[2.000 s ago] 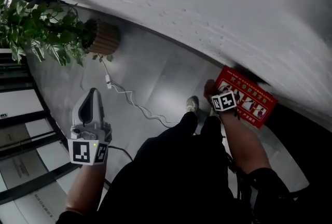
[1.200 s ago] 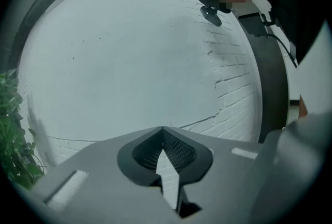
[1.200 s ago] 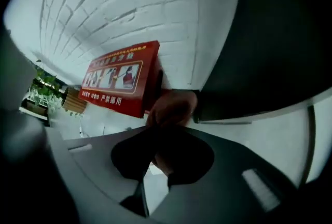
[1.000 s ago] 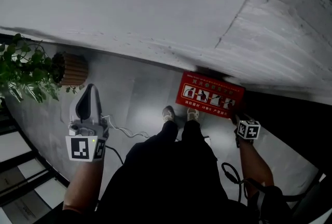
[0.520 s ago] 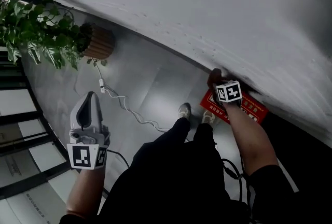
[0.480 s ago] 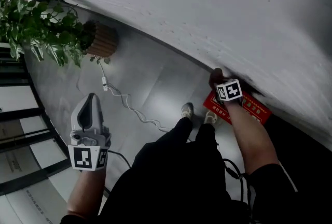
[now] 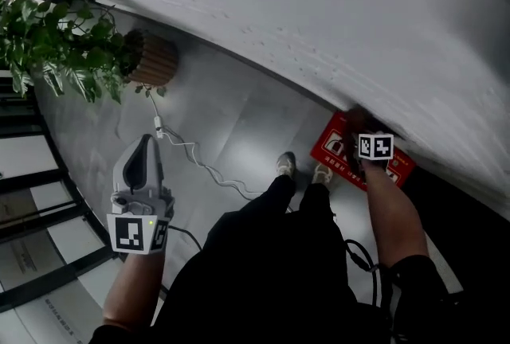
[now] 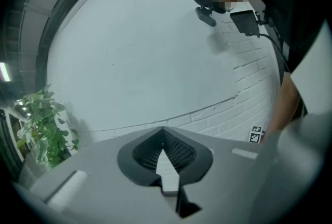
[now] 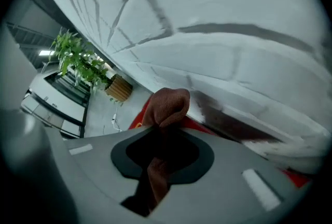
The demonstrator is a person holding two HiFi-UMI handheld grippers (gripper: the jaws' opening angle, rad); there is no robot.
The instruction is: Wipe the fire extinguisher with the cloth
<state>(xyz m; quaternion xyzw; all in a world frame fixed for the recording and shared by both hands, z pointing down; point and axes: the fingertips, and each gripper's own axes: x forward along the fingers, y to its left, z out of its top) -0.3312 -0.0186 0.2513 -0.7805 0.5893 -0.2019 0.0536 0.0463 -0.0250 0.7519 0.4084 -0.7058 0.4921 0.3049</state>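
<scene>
A red fire extinguisher box (image 7: 344, 145) with pictograms stands on the floor against the white wall; no extinguisher itself shows. My right gripper (image 7: 358, 126) points steeply down at the box's top edge by the wall. In the right gripper view it (image 9: 164, 125) is shut on a brown cloth (image 9: 168, 102), which bunches out past the jaw tips over the red box (image 9: 139, 118). My left gripper (image 7: 146, 141) hangs apart at the left over the grey floor. Its jaws (image 8: 162, 128) meet at the tips with nothing between them, facing the wall.
A leafy plant (image 7: 56, 40) in a wicker pot (image 7: 158, 60) stands at the wall's foot on the left. A white cable (image 7: 199, 163) trails across the floor. The person's shoes (image 7: 287, 165) sit just left of the box. Dark-framed panels (image 7: 32, 199) line the left edge.
My right gripper with the cloth has slid to the right along the top of the red box. The left gripper has stayed almost where it was.
</scene>
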